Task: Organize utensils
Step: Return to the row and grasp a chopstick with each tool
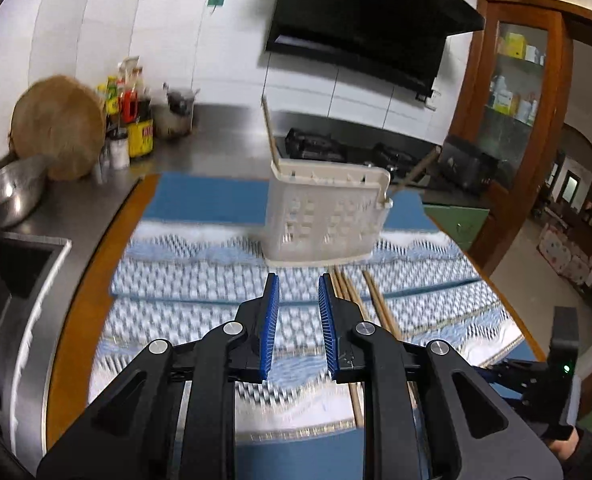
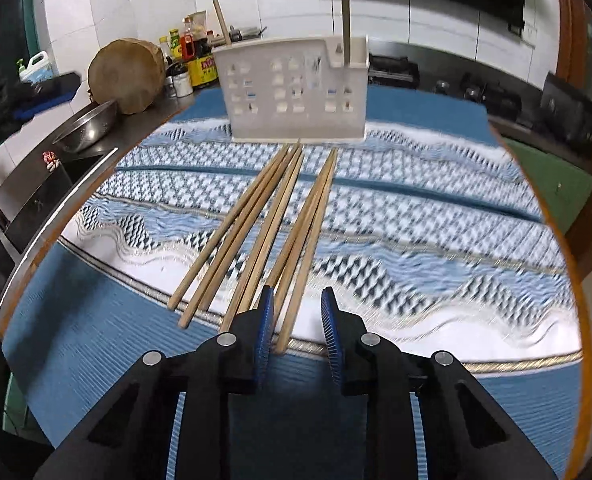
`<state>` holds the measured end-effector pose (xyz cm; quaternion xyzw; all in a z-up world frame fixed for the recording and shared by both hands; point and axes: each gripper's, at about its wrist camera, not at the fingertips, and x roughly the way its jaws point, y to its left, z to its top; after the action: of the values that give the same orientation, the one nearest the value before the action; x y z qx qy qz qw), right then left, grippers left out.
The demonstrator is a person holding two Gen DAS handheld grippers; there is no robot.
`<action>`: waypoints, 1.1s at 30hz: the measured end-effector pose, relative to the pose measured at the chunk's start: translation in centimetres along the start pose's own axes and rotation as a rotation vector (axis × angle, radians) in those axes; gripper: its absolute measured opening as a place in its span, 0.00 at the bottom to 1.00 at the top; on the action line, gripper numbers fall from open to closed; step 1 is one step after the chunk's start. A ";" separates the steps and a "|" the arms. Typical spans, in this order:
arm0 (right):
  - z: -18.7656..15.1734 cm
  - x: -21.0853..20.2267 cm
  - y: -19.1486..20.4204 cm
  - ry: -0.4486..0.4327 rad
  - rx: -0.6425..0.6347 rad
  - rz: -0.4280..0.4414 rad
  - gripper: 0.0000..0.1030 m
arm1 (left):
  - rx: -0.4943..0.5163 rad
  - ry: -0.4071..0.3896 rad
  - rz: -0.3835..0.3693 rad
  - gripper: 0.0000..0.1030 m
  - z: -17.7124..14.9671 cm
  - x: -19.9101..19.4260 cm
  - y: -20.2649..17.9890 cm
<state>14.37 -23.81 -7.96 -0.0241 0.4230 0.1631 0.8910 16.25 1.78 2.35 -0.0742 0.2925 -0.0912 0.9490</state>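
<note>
A white perforated utensil holder (image 2: 296,92) stands on a blue patterned cloth (image 2: 436,240), with two wooden chopsticks standing in it, one (image 2: 346,16) at its right end and one (image 2: 223,22) at its left. Several wooden chopsticks (image 2: 271,224) lie on the cloth in front of it. My right gripper (image 2: 298,300) is open and empty, low over their near ends. My left gripper (image 1: 299,284) is open and empty above the cloth, in front of the holder (image 1: 324,216); loose chopsticks (image 1: 376,300) lie just to its right.
A sink (image 1: 15,268), a steel bowl (image 2: 89,126), a round wooden board (image 2: 127,74) and sauce bottles (image 2: 191,56) line the counter at left. A gas stove (image 1: 356,152) and a range hood (image 1: 360,20) are behind the holder. The table's wooden edge (image 2: 580,280) runs at right.
</note>
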 end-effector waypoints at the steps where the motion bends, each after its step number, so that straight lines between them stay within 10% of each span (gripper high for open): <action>1: -0.3 0.5 0.2 0.011 0.001 -0.001 0.20 | -0.007 0.017 -0.010 0.20 -0.9 0.2 0.1; 33: -1.2 2.4 -2.3 0.045 0.037 -0.047 0.08 | 0.032 0.342 -0.059 0.18 -9.6 11.7 -5.6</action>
<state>15.56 -25.53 -10.77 -0.0210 0.4451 0.1339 0.8852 19.57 -7.00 -10.74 -0.0511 0.4459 -0.1351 0.8833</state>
